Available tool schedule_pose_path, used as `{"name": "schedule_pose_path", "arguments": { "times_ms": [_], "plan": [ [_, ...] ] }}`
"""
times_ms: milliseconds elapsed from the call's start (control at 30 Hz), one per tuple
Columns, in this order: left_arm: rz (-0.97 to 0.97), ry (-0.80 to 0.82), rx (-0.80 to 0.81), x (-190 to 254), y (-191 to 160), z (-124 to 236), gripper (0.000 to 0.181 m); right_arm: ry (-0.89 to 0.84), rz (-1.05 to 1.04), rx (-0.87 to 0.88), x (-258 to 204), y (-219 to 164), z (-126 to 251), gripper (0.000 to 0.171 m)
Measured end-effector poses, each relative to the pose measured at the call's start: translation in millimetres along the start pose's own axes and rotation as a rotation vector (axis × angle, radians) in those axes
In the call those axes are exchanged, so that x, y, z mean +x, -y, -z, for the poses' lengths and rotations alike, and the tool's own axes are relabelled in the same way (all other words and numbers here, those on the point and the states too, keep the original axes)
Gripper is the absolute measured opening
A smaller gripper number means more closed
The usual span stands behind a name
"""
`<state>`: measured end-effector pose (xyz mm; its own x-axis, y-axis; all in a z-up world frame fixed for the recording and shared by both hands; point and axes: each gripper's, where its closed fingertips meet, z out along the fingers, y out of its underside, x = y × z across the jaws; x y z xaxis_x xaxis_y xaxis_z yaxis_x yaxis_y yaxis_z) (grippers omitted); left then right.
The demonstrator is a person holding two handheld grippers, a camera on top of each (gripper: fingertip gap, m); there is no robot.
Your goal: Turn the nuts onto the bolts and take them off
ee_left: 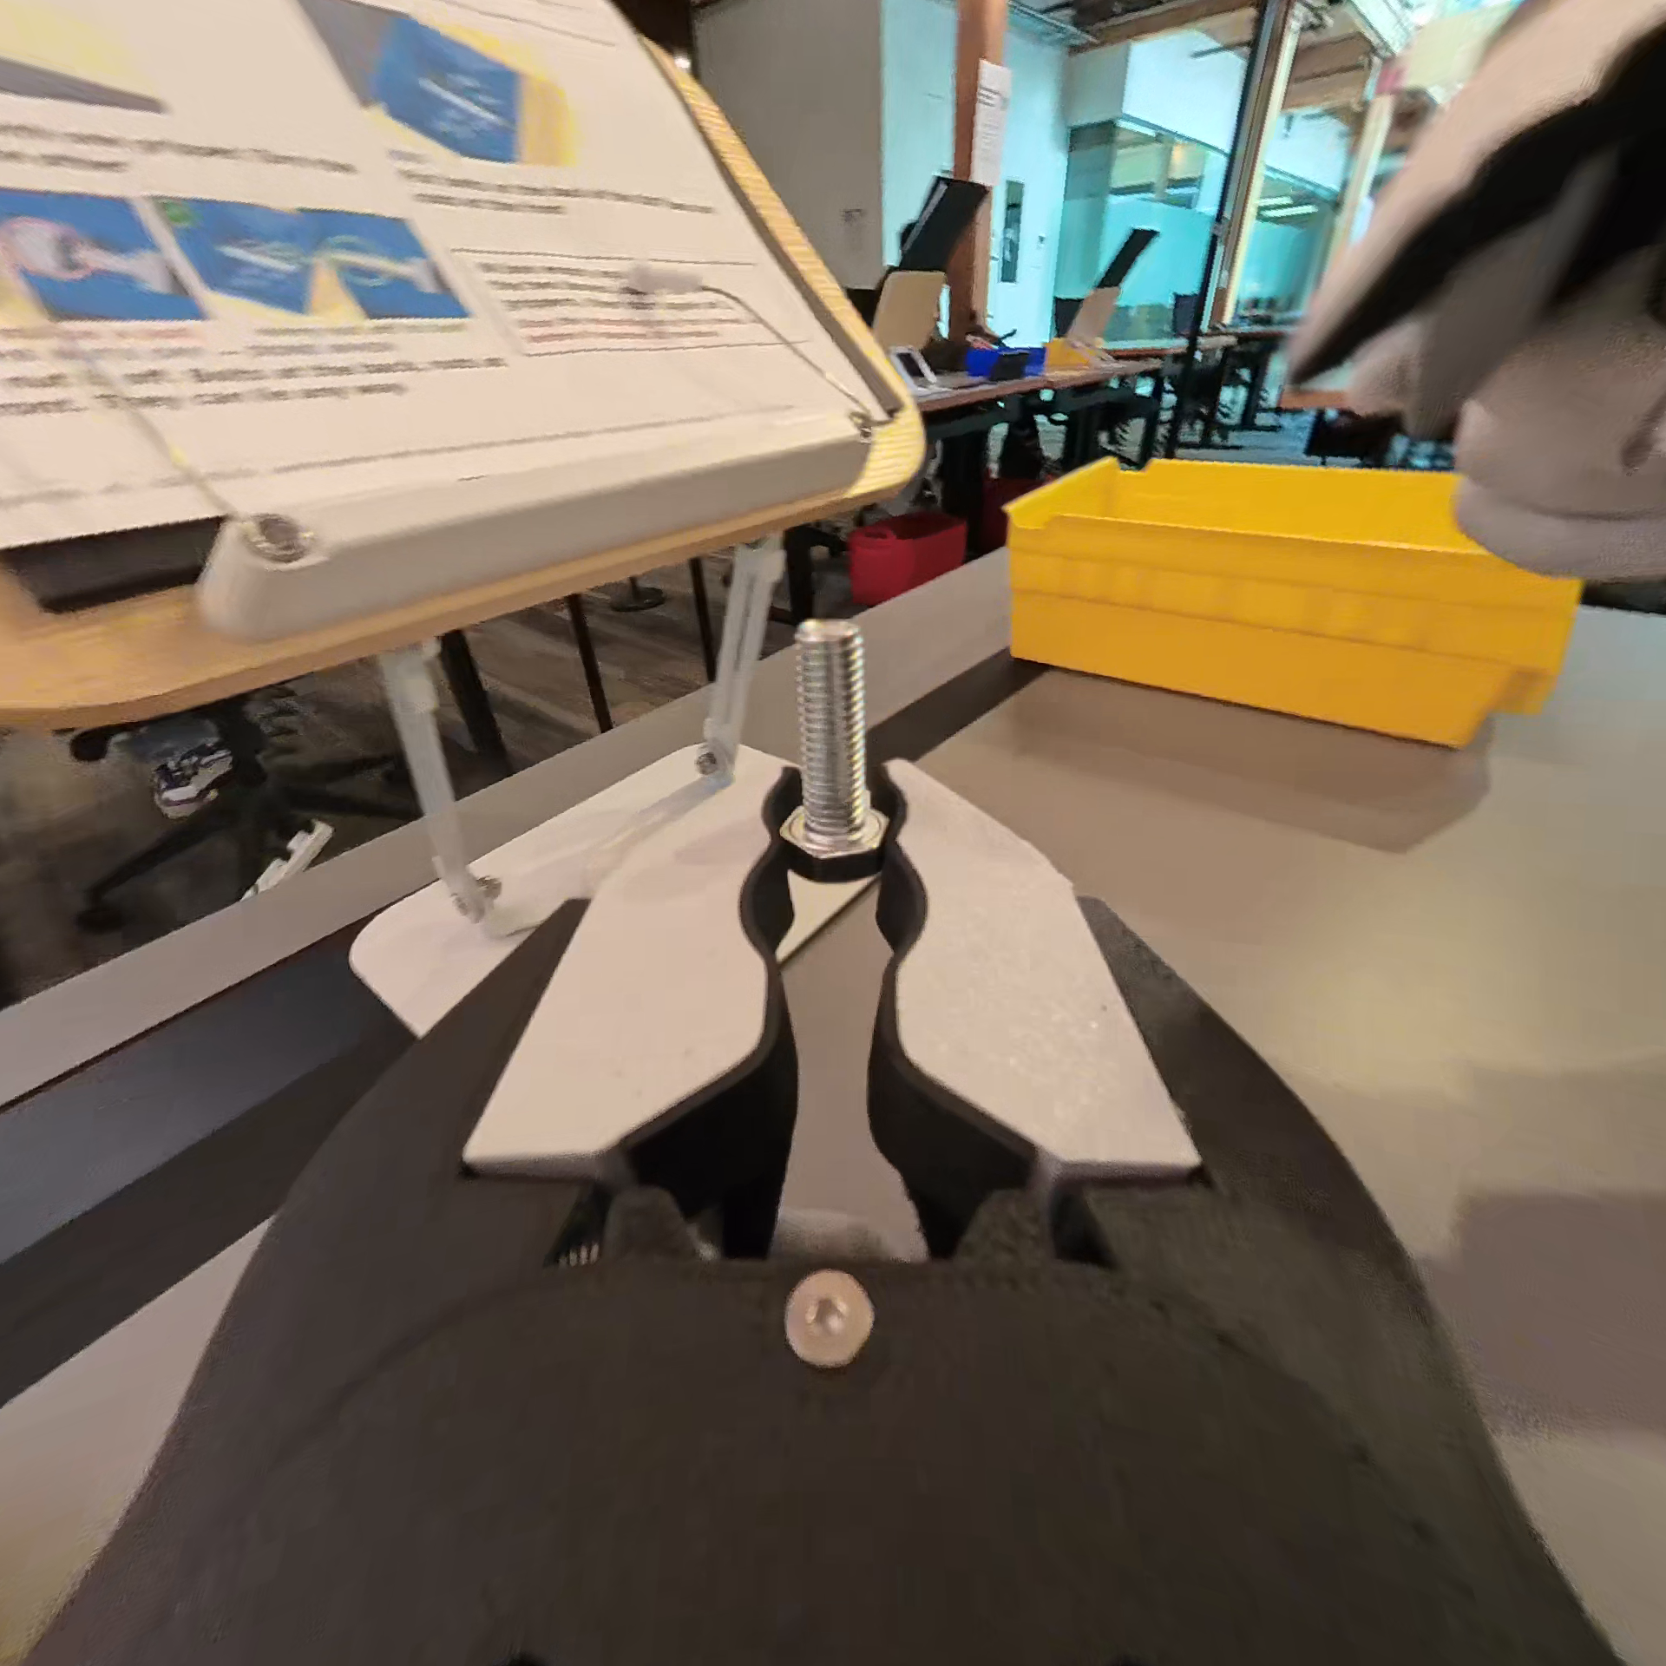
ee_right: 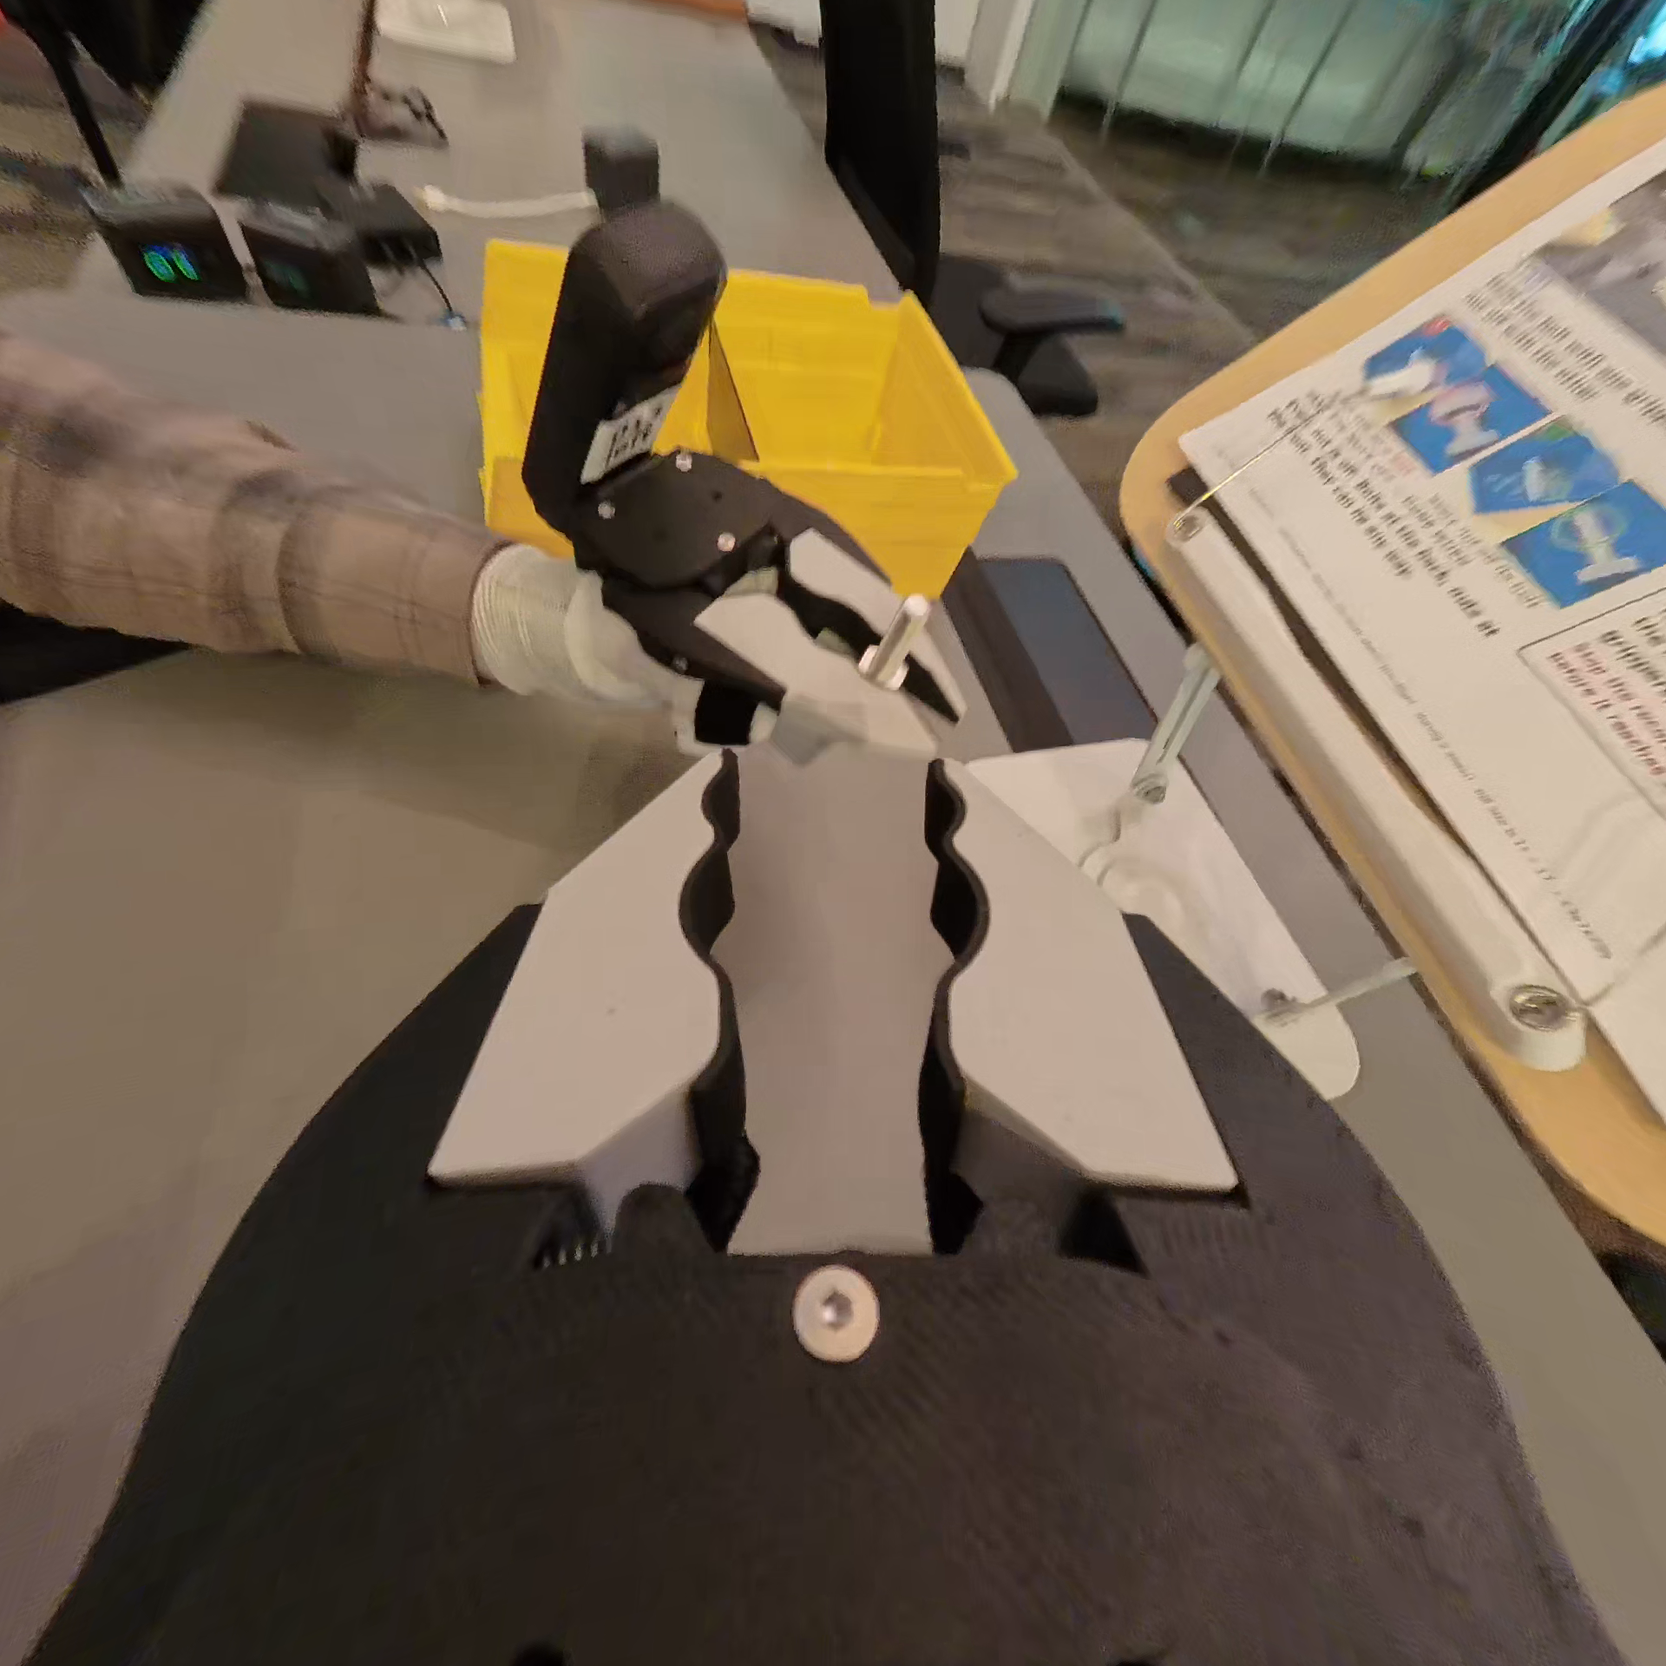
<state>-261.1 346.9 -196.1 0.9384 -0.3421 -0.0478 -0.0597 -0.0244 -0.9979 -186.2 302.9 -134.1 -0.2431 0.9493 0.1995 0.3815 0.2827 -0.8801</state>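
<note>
The left claw [ee_left: 834, 834] pinches the bolt [ee_left: 828, 721] upright by its head, near the yellow bin [ee_left: 1262, 631]; stiff, slippery steel. The right claw [ee_right: 834, 784] hangs spread, empty.

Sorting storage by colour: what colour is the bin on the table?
Yellow; the bin shows best in the left wrist view.

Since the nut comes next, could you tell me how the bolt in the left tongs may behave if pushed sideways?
The bolt looks like stiff threaded metal, so it should not bend. The left tongs clamp only its hex head, so a push high on the shank might tilt it. Set loose, its round shank would probably roll.
</note>
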Motion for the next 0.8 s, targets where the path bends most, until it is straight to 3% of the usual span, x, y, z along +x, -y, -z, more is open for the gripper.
{"name": "schedule_pose_path", "arguments": {
  "times_ms": [133,333,467,567,800],
  "plan": [
    [-0.007,0.059,0.003,-12.4,-0.3,2.8,0.015,0.025,-0.065,-0.185,-31.5,-23.8,-32.2,0.042],
    [-0.009,0.062,-0.003,-7.1,-3.8,0.8,0.015,-0.1,-0.25,-0.253,-77.9,-82.1,-69.9,0.04],
    [0.008,0.033,-0.003,-2.0,-4.3,-0.5,0.015,-0.103,-0.265,-0.262,-100.0,-107.0,-83.8,0.04],
    [-0.001,0.012,-0.015,0.4,-9.1,-2.1,0.015,-0.043,-0.192,-0.274,-109.0,-118.9,-87.5,0.03],
    [0.057,-0.044,-0.006,8.4,-14.5,-4.8,0.015,0.004,-0.126,-0.375,-99.8,-138.0,-91.5,0.028]
  ]
}}
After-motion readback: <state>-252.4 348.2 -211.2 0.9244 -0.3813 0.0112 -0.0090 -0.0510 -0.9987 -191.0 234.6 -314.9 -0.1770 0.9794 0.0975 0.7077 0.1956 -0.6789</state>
